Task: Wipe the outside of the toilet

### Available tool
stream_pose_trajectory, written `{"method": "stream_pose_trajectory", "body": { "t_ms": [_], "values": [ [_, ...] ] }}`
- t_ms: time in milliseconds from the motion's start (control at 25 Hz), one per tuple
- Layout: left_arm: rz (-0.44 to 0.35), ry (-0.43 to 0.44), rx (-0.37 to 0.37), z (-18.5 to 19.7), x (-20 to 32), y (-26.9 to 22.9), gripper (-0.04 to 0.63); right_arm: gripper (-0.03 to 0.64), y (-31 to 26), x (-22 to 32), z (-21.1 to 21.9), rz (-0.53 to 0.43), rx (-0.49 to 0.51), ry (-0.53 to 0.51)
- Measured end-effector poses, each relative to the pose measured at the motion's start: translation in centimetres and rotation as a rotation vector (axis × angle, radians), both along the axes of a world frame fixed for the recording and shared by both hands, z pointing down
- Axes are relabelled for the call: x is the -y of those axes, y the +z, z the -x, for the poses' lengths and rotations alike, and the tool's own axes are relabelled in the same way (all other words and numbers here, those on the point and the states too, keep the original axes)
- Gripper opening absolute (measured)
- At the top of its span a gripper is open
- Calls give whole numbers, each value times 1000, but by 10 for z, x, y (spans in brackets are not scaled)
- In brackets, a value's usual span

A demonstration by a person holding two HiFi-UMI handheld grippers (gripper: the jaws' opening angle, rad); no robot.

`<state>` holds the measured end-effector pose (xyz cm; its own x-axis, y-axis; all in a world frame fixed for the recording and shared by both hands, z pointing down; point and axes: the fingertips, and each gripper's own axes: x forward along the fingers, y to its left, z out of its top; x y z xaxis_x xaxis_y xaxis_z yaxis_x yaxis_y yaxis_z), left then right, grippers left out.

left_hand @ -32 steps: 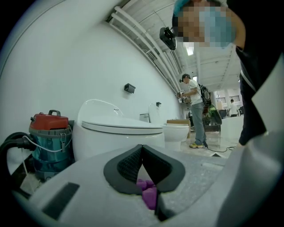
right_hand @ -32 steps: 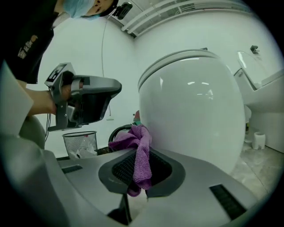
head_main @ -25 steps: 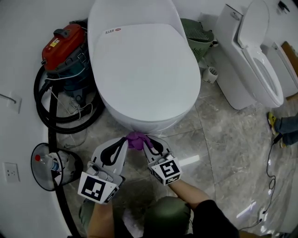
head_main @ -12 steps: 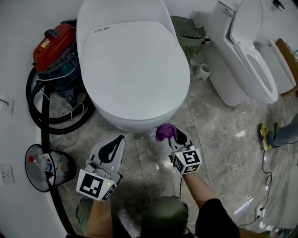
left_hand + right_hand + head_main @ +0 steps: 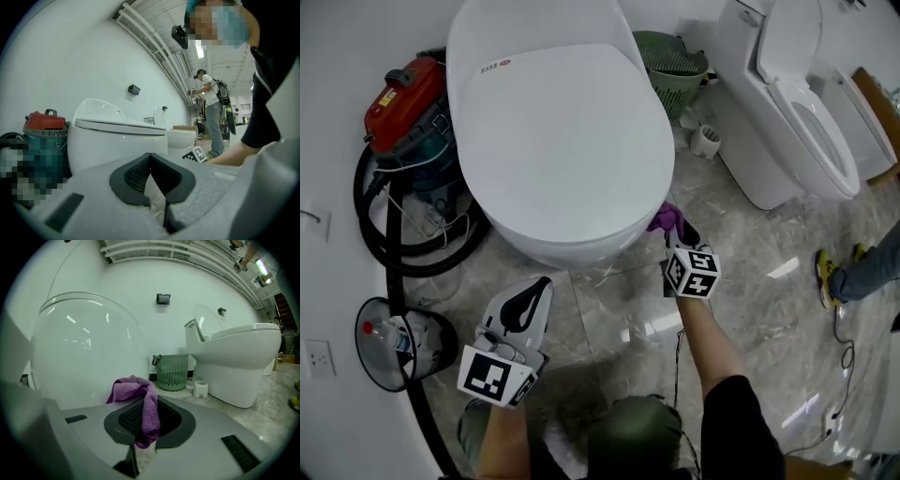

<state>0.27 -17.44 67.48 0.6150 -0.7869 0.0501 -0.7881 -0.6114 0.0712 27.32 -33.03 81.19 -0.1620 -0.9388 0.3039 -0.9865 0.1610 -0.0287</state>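
Observation:
A large white toilet (image 5: 562,141) with its lid down fills the upper middle of the head view. My right gripper (image 5: 675,228) is shut on a purple cloth (image 5: 664,218), which it holds against the bowl's lower right side. In the right gripper view the purple cloth (image 5: 140,401) hangs bunched between the jaws, close to the curved bowl wall (image 5: 84,352). My left gripper (image 5: 523,305) is shut with nothing in it, low above the floor in front of the bowl. Its own view shows the toilet (image 5: 117,136) from the side.
A red vacuum (image 5: 403,103) with black hose (image 5: 394,234) lies left of the toilet, and a wire bin (image 5: 398,342) with a bottle stands near the wall. A green basket (image 5: 670,61), a small white cup (image 5: 705,141) and a second toilet (image 5: 797,103) are to the right. A person's leg (image 5: 862,267) stands at far right.
My right gripper has carried the purple cloth from the bowl's front rightward and up along its right side. The left gripper has stayed low in front of the bowl.

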Motion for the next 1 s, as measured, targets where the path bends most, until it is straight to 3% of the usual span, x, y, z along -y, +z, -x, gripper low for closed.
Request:
{"method": "stream_pose_trajectory", "body": {
  "t_ms": [240,520,800,1000],
  "values": [
    [-3,-9,-15,3,2,-4,7,43,-4,-25,2,-19,7,-16],
    [-6,-31,-8,13,7,-3,8,43,14,-112,24,40,22,-153],
    [0,-25,8,12,6,0,8,43,48,-164,114,116,60,-417],
    [-1,-28,20,13,3,-1,8,43,59,-159,189,92,69,-567]
  ]
}}
